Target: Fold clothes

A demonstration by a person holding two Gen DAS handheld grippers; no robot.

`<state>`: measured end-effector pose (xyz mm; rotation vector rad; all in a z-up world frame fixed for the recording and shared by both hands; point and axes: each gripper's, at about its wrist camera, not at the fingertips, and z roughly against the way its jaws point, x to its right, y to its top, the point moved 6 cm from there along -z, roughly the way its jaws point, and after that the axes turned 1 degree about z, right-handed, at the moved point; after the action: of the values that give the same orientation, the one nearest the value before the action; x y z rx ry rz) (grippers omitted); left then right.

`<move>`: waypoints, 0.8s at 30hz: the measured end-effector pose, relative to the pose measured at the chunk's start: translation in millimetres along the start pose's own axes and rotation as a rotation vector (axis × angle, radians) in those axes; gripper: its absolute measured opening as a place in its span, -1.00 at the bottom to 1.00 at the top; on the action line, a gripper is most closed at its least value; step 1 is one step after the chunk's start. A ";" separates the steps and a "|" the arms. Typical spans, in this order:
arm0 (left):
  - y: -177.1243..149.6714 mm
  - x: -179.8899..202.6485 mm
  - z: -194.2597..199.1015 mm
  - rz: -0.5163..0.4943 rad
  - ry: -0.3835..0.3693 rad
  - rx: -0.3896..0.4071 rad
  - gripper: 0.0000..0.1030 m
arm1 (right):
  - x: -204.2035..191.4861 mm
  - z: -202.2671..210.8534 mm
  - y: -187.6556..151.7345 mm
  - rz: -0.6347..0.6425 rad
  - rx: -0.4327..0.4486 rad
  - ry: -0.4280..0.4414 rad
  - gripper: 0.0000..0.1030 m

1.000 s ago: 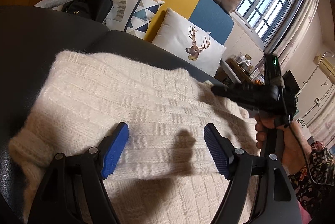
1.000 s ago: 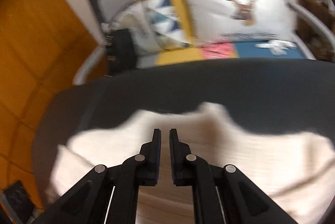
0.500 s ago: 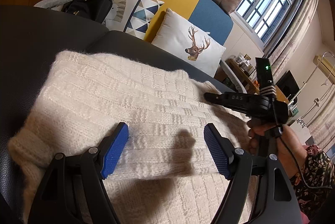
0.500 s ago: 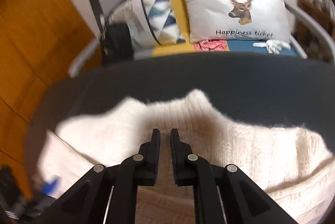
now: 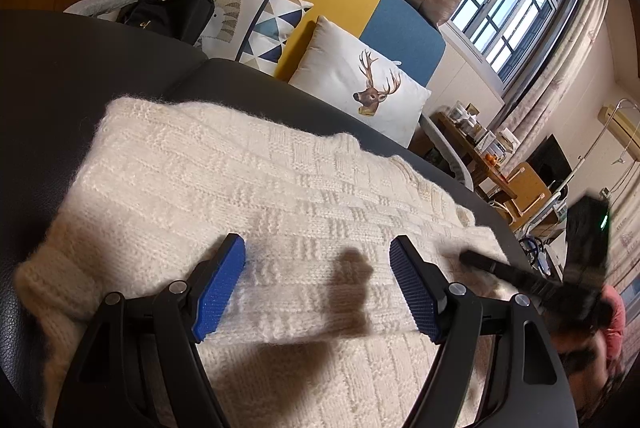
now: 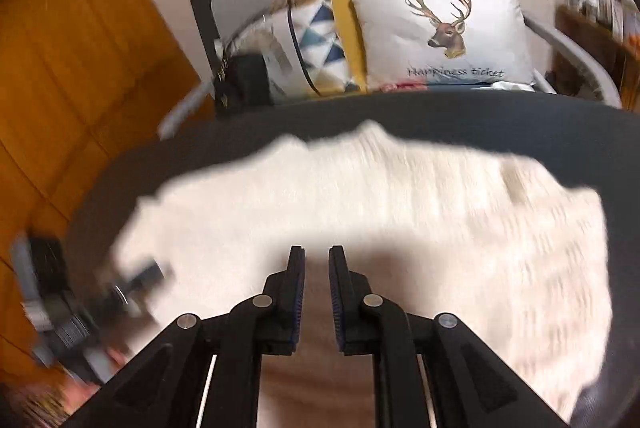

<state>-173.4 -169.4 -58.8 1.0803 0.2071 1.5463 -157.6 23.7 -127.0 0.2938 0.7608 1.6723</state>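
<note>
Left claw wide open, blue pads well apart, lower centre of its frame. Right claw nearly closed, narrow gap between fingers, nothing gripped, bottom centre of its frame. It also shows blurred at the left view's right edge.

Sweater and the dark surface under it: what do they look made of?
Sweater: cream knit, probably wool or acrylic; blocks of ribbed stitches, fuzzy halo along its edges. Dark surface: looks like black leather or faux leather; smooth, slight sheen, fine grain, one seam.
</note>
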 end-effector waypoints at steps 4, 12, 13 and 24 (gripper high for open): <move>0.2 1.6 -1.4 -0.008 0.008 -0.007 0.51 | 41.3 7.7 -16.1 -0.101 0.055 -0.069 -0.88; -0.5 1.4 -0.5 -0.006 0.005 -0.010 0.51 | 73.4 46.4 -18.2 -0.331 0.140 0.003 -0.80; -0.8 2.0 -0.9 -0.011 0.007 -0.012 0.52 | 77.2 55.3 -21.0 -0.351 0.159 0.002 -0.78; -1.4 3.7 -2.4 -0.027 0.015 -0.021 0.57 | 89.0 34.6 -26.0 -0.362 0.123 0.010 -0.88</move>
<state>-173.7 -164.8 -59.2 1.0456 0.2144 1.5297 -140.1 120.7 -135.8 0.2187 0.8697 1.2902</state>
